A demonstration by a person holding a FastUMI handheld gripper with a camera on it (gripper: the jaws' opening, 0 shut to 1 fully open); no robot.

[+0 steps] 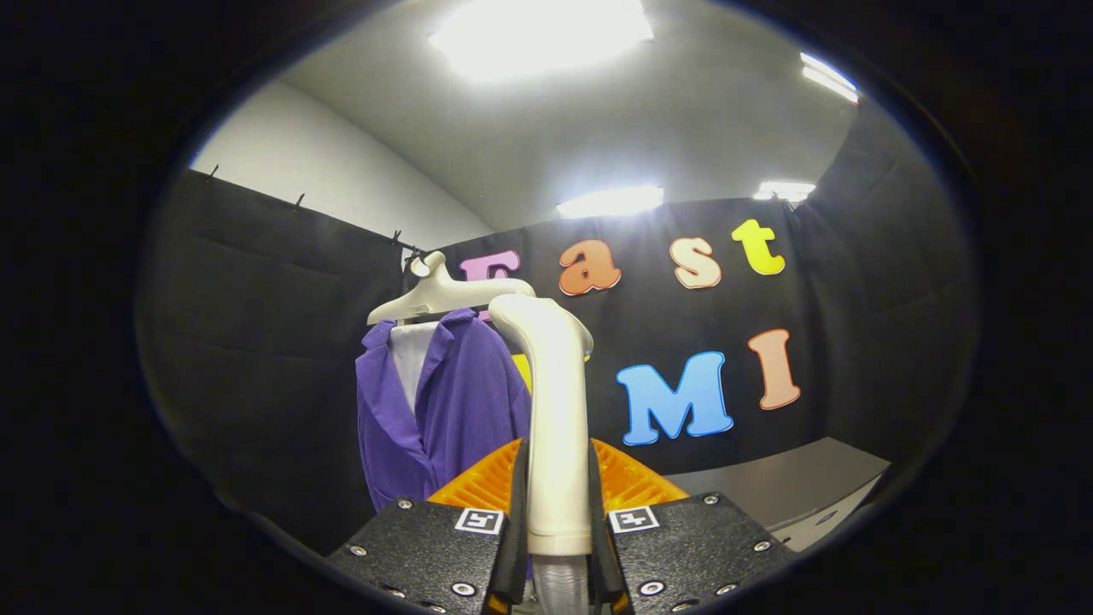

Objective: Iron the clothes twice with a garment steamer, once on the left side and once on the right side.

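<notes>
My tongs (559,547) are clamped on the handle of the garment steamer (555,410), one finger pressing each side of it. The pale handle stands upright between the fingers, its long axis running straight up and away from me, and its head curves over at the top. A ribbed hose leaves the handle's lower end, just below the grip.

The purple garment (448,410) hangs beyond the tongs and to their left, on a pale hanger (435,295) against the booth wall. That is the relation I judge the next move turns on: the steamer head sits to the right of the cloth and looks level with the collar, so I would have to swing left and in to reach the fabric.

Off to the right of the tongs, farther back, lies a grey bench (794,483).

The handle hides the garment's right edge, and my fingers cut off its hem. I cannot tell which way the steamer's face points, nor whether the head touches the cloth or stands clear of it.
</notes>
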